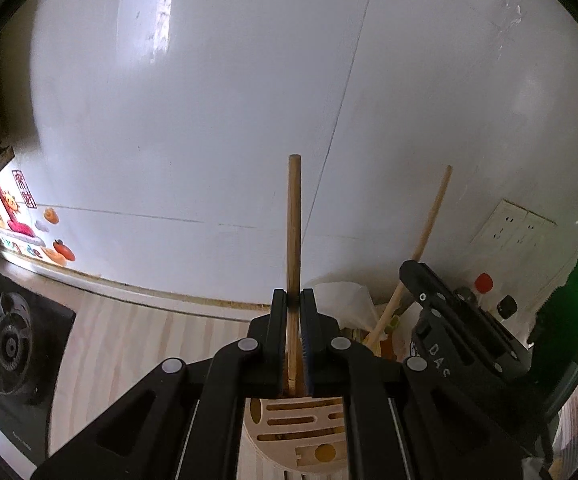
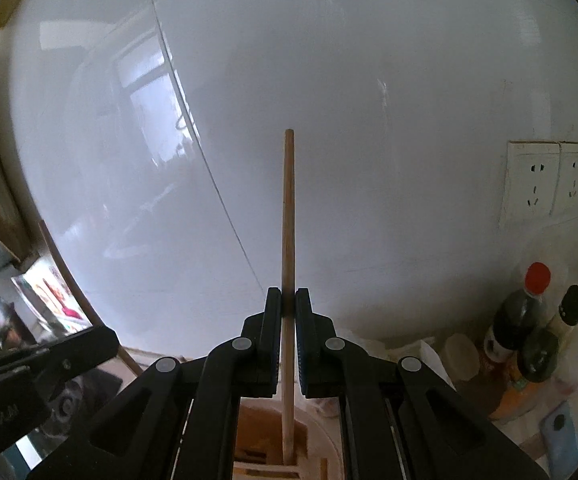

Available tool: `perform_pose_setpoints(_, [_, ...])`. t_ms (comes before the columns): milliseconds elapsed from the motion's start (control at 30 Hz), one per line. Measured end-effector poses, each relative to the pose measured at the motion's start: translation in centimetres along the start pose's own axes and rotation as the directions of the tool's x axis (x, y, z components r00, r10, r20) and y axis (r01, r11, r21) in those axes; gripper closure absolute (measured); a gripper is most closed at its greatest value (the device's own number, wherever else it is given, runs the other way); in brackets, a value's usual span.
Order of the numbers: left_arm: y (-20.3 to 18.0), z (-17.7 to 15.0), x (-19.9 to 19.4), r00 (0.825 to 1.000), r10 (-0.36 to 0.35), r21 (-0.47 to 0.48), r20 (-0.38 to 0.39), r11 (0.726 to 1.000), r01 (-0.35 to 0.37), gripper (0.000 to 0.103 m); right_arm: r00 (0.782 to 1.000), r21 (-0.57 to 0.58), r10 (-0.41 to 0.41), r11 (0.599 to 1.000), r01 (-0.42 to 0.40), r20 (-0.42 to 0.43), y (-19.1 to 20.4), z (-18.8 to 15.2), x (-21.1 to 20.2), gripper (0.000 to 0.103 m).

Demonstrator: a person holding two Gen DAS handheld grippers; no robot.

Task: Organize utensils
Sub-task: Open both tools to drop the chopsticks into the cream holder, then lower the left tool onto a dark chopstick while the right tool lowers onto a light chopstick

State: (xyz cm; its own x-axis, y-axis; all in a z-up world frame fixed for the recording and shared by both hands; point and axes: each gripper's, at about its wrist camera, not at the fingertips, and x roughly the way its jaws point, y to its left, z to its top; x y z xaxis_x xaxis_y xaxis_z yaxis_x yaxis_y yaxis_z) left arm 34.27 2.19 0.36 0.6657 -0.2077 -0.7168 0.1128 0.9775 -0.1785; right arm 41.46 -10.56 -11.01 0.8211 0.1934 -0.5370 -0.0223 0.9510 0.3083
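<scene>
Left gripper (image 1: 294,300) fingers clamped on round wooden stick (image 1: 294,216), right gripper (image 2: 288,300) fingers clamped on thin wooden dowel (image 2: 288,208), slotted pale wooden utensil holder (image 1: 305,428) below.

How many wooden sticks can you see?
2. One round wooden stick is pinched in the left gripper; a thinner wooden stick is pinched in the right gripper. Others may be hidden.

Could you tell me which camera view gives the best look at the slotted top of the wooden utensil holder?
The left wrist view: below the left tool, the wooden utensil holder shows its slots and round holes plainly, lit and in focus. The right wrist view shows only a dim sliver of it at the bottom edge, largely hidden behind the right tool.
</scene>
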Motion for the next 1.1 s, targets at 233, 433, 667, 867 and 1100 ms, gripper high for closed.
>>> perform_pose_setpoints(233, [-0.1,-0.6,0.2,1.000,0.001,-0.004,-0.021,1.000,-0.001,0.099,1.000,0.009,-0.015,1.000,0.015,-0.023,-0.6,-0.7,-0.3,0.096])
perform_pose_setpoints(433, [-0.1,-0.6,-1.1,0.999,-0.018,-0.025,-0.029,1.000,0.017,0.093,0.997,0.023,0.017,1.000,-0.015,-0.081,-0.9,-0.6,-0.8,0.095])
perform_pose_setpoints(667, [0.5,-0.5,-6.5,0.997,0.051,-0.049,0.064,0.998,-0.047,0.024,0.997,0.057,0.056,0.997,-0.052,-0.061,-2.1,0.6,-5.6,0.072])
perform_pose_setpoints(867, [1.4,-2.6,-9.8,0.987,0.123,-0.063,0.099,0.991,-0.117,0.000,0.999,0.079,0.012,0.997,-0.008,-0.049,-4.3,0.8,-11.3,0.059])
perform_pose_setpoints(1100, [2.2,-7.4,-9.4,0.980,0.196,-0.076,0.038,0.978,-0.193,0.000,0.986,0.112,-0.084,0.989,0.101,-0.141,-8.4,-3.0,-14.9,0.043])
